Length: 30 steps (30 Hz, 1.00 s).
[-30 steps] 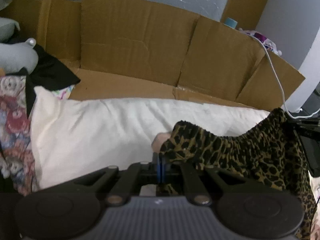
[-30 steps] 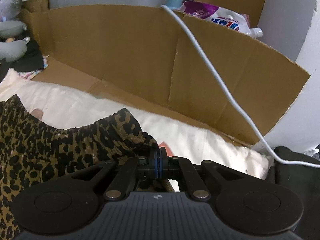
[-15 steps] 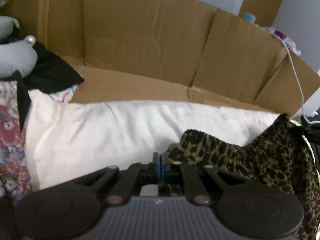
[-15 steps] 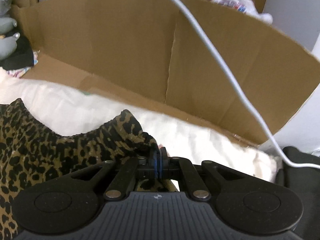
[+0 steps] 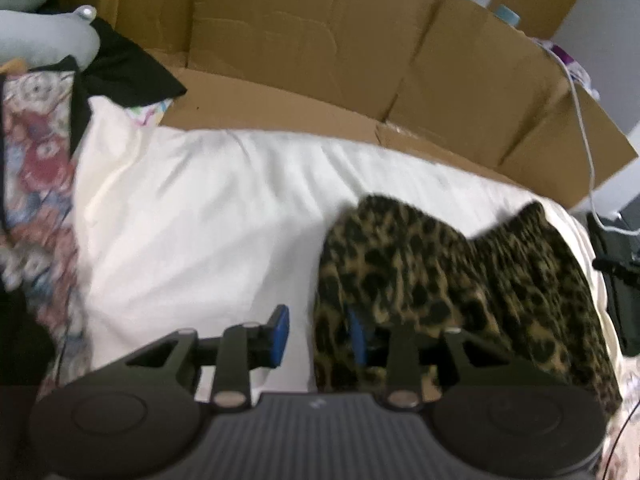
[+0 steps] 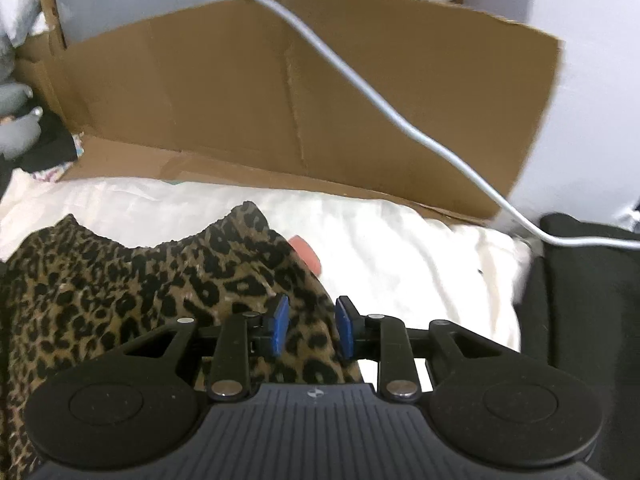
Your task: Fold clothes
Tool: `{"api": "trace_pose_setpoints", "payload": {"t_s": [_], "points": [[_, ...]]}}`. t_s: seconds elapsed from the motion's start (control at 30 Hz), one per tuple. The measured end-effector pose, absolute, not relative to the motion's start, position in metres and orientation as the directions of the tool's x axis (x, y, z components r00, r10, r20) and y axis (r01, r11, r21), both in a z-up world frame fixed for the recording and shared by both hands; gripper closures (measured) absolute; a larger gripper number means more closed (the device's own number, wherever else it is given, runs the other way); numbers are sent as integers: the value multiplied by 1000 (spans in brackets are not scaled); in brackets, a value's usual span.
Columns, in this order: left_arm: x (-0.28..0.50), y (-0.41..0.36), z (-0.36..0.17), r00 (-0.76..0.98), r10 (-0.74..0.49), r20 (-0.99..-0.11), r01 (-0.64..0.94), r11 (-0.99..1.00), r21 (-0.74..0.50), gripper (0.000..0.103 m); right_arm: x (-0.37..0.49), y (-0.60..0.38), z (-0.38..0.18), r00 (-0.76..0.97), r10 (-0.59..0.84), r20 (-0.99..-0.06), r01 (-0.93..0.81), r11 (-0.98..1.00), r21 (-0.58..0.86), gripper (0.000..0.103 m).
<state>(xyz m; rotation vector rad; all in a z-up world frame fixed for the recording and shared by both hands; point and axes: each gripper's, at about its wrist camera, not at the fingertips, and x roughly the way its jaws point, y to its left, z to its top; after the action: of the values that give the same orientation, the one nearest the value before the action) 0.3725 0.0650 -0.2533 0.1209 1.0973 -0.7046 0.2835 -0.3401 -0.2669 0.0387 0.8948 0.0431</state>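
Observation:
A leopard-print garment (image 5: pixel 452 272) lies bunched on a white sheet (image 5: pixel 208 216); it also shows in the right wrist view (image 6: pixel 132 284). My left gripper (image 5: pixel 318 334) is open at the garment's left edge; the cloth drapes over its right blue pad. My right gripper (image 6: pixel 310 326) is open over the garment's right edge, with cloth lying loose between the blue pads. A pink rounded thing (image 6: pixel 306 254) peeks out from under the garment's right corner.
Brown cardboard walls (image 5: pixel 304 56) stand behind the sheet. A white cable (image 6: pixel 384 120) hangs across the cardboard on the right. A floral cloth (image 5: pixel 36 184), black cloth (image 5: pixel 120 68) and a grey plush (image 5: pixel 40 40) lie at the left. A dark object (image 6: pixel 588 288) sits at the right.
Both grippers have opened and let go of the leopard garment, which now rests on the white sheet. Both views have tilted downward.

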Motion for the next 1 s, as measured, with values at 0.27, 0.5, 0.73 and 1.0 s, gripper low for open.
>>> {"api": "trace_pose_setpoints", "payload": {"t_s": [0.27,0.5,0.73,1.0], "points": [[316,92,-213,236,-493,-837,592,757,-279,66,229,-350,-237,643,72,-763,-20,997,77,66],[253,99,-190,206,-507,-837,675,693,-254,66,185,-339,-231,630,104,-770,-30,994,109,66],[203,92,-196,172,-521,-836,747,622,-234,66,135,-339,-227,632,82,-771,85,981,175,65],[174,86,-204,138,-496,-857,819,544,-183,65,119,-331,-237,606,82,-791,75,984,159,65]]}}
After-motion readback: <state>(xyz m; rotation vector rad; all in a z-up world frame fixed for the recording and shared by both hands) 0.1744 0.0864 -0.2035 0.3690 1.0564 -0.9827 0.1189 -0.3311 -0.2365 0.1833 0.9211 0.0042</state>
